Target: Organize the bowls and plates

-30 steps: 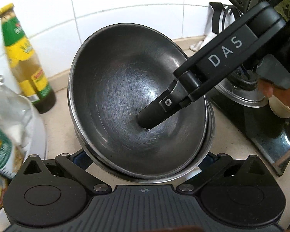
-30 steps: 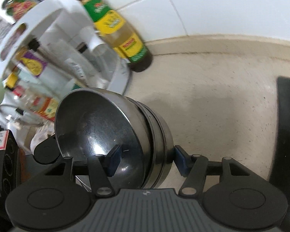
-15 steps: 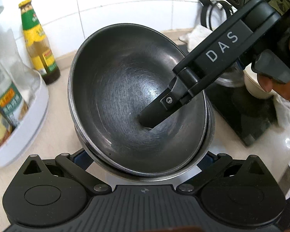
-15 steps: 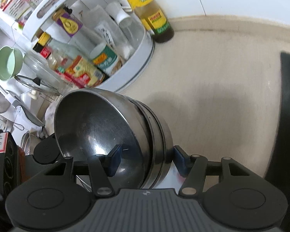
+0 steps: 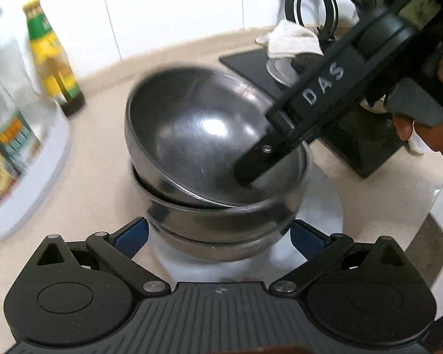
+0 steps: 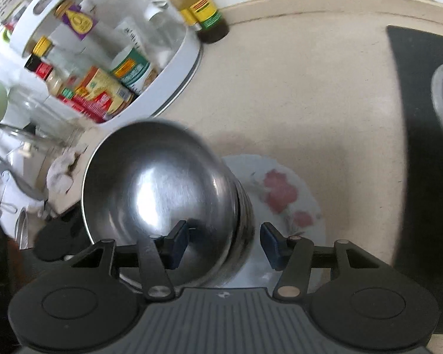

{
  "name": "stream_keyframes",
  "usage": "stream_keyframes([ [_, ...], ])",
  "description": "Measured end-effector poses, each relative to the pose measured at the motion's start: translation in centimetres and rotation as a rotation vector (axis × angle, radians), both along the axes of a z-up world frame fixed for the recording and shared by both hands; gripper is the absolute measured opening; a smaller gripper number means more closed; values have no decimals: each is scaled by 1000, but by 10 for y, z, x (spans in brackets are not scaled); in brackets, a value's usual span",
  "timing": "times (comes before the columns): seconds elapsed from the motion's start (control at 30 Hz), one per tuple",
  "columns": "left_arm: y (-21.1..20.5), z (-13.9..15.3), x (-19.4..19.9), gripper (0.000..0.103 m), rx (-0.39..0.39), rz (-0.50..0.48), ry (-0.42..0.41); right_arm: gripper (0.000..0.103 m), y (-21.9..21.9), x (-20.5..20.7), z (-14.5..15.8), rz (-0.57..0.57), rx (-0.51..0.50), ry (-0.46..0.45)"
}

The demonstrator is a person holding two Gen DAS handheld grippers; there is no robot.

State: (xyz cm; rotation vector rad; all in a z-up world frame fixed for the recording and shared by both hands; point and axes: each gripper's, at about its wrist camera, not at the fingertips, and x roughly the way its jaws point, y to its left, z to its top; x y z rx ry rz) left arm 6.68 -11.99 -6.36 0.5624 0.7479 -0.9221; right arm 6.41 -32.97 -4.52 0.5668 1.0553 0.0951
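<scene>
A stack of steel bowls [image 5: 218,183] sits between the blue pads of the left gripper [image 5: 218,233], whose jaws stand spread on either side of the lowest bowl; the pads lie close to its wall, but the blur hides whether they touch it. The top bowl [image 5: 198,135] is tipped up inside the stack, its open side turned toward the left camera. The right gripper [image 6: 224,243] has one finger [image 5: 260,159] reaching down inside that top bowl and the other pad outside the stack, so the bowl walls run between its jaws. These jaws have just been closing; in the right wrist view the inner pad lies against the bowl's inside, while a clear gap shows between the outer pad and the stack, so they are not pinching. A person's hand [image 5: 428,135] holds the right gripper's handle at the right edge of the left view. Under the stack, just beyond the right jaws, lies a white plate with pink flowers [image 6: 283,194] on the beige table [image 6: 310,94]. Beyond and to the left of both jaws stands a green and yellow bottle [image 5: 53,62] and a white round rack of jars and packets [image 6: 174,67]. A black stove [image 5: 357,135] lies to the right.
</scene>
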Motion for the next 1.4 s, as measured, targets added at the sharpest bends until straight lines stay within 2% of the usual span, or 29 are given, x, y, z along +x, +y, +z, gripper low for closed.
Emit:
stream_keyframes([
  [0.07,6,7,-2,103,5,9,-30,52,-5,-6,0,-36,9,-12],
  [0.3,42,19,-3,103,-33,84,14,52,-4,-24,3,-55,-2,-38],
  [0.43,58,28,1,103,-86,155,24,52,-4,-35,11,-74,-3,-69],
  [0.53,64,38,11,103,-158,225,30,52,-2,-40,23,-91,-21,-108],
  [0.63,71,53,14,103,-237,280,22,52,4,-47,39,-108,-61,-166],
  [0.87,68,75,7,103,-316,367,-114,53,31,-71,65,-140,-143,-274],
  [1.1,65,78,0,103,-334,446,-166,56,61,-94,77,-164,-266,-373],
  [1.3,68,78,-7,103,-369,462,-151,57,80,-104,79,-244,-376,-464],
  [1.4,69,79,-11,103,-380,477,-156,58,86,-106,79,-280,-391,-502],
])
